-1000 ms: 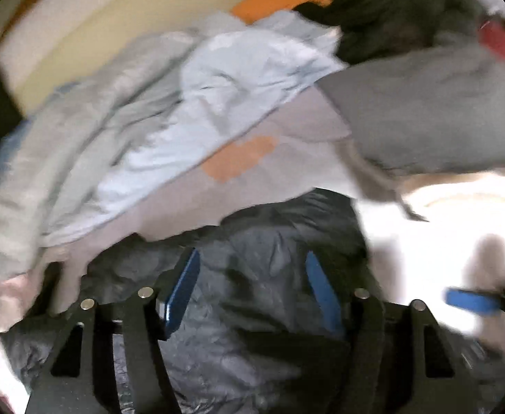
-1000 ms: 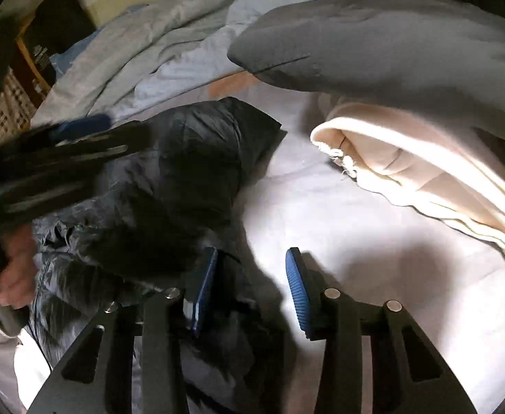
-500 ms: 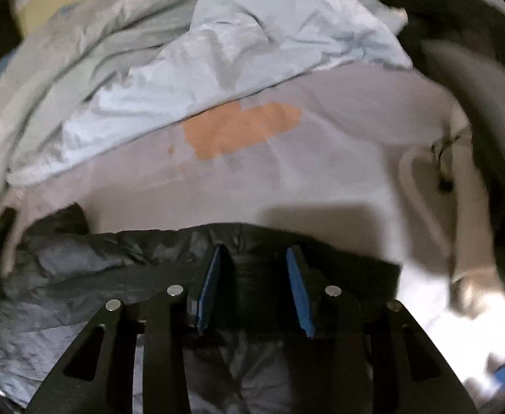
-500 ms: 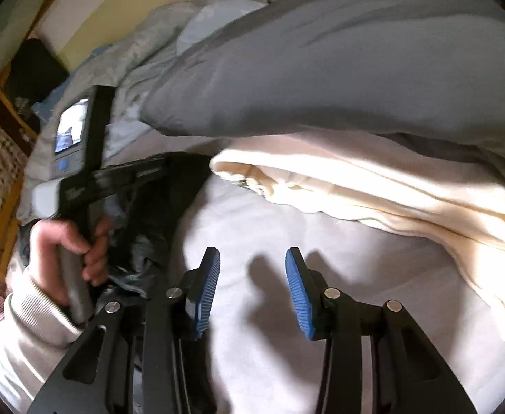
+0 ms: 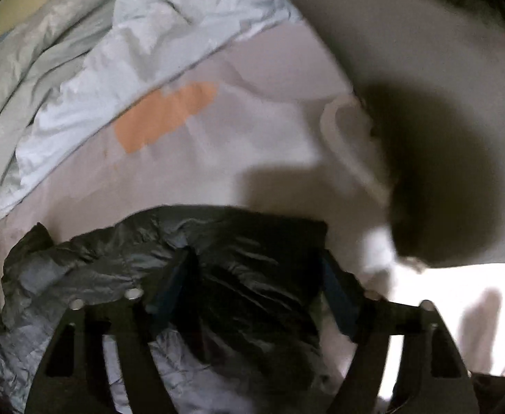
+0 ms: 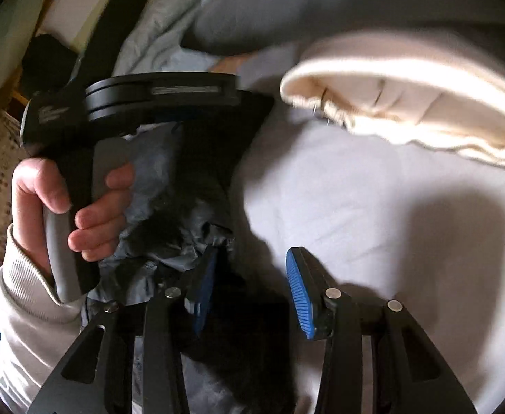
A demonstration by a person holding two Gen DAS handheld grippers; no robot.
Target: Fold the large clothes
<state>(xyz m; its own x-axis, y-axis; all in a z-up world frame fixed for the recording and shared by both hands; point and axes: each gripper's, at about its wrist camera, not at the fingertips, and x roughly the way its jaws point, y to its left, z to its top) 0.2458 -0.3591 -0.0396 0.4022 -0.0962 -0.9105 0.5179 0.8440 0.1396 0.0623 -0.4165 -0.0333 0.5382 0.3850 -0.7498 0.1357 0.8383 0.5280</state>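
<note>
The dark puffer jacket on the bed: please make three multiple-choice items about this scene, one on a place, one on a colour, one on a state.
1. Where does the dark puffer jacket lie?
A. on the pale sheet
B. on a chair
C. on the floor

2. Colour of the patch on the sheet?
A. green
B. orange
C. black

3. The right hand-held gripper is:
A. clamped on the cream garment
B. out of view
C. open, nothing pressed

Answers: 1 A, sheet surrounds the jacket; 2 B, orange rectangle; 3 C, pads apart over the jacket's edge.

Black jacket (image 5: 238, 252), pale blue duvet (image 5: 121, 69), cream hoodie (image 6: 407, 93)
</note>
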